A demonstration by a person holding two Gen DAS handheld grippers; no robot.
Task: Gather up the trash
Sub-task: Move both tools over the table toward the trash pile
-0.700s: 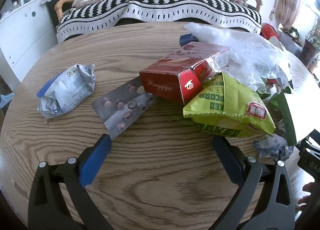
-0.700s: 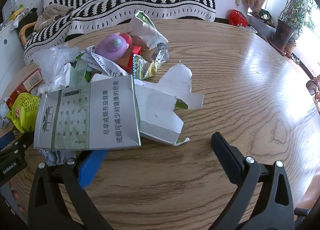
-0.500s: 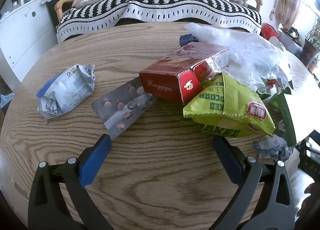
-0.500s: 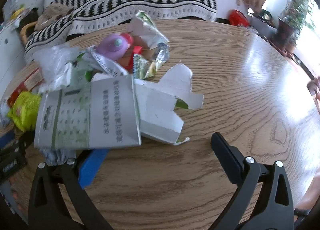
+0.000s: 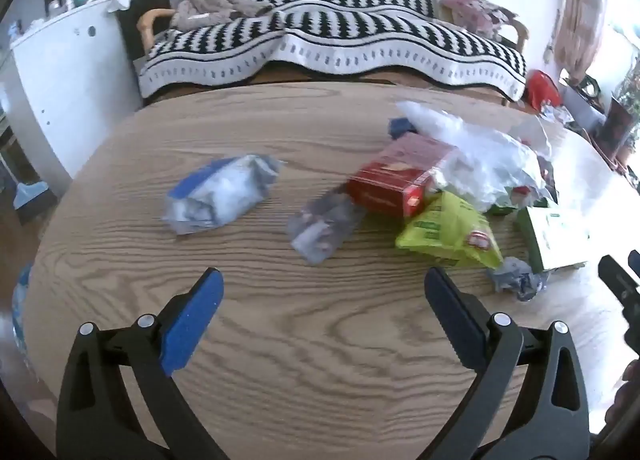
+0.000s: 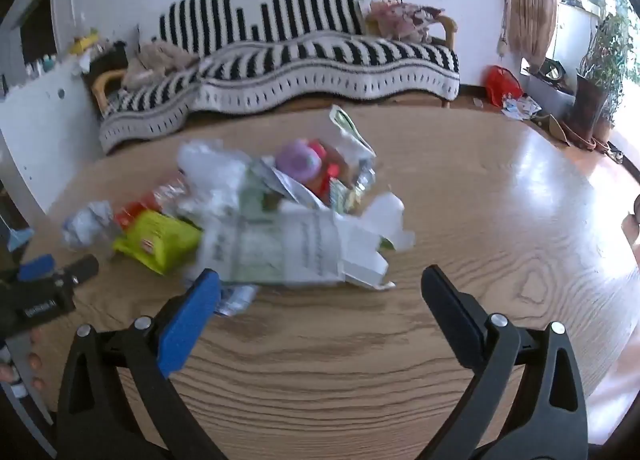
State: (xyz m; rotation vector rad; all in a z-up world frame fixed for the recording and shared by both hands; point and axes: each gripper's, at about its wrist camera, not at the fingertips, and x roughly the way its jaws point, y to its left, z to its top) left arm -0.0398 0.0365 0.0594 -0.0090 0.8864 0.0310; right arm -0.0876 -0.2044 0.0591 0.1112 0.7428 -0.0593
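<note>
Trash lies heaped on the round wooden table (image 5: pixel 280 132), toward its centre. Left wrist view only: a crumpled blue-and-white wrapper (image 5: pixel 220 194) lying apart from the heap, a silver blister pack (image 5: pixel 322 226) touching the red carton (image 5: pixel 394 180), and a grey paper wad (image 5: pixel 516 284) just beside the yellow-green snack bag (image 5: pixel 448 234). Right wrist view only: a purple-capped item (image 6: pixel 298 160) at the top of the heap and the torn white flap (image 6: pixel 390 220) of the flattened green-and-white box (image 6: pixel 276 250). Both frames are motion-blurred; printed text is illegible. Left gripper (image 5: pixel 322 300): jaws spread wide, empty, above bare table. Right gripper (image 6: pixel 320 298): jaws spread wide, empty, its blue pad (image 6: pixel 186 322) near the box edge.
</note>
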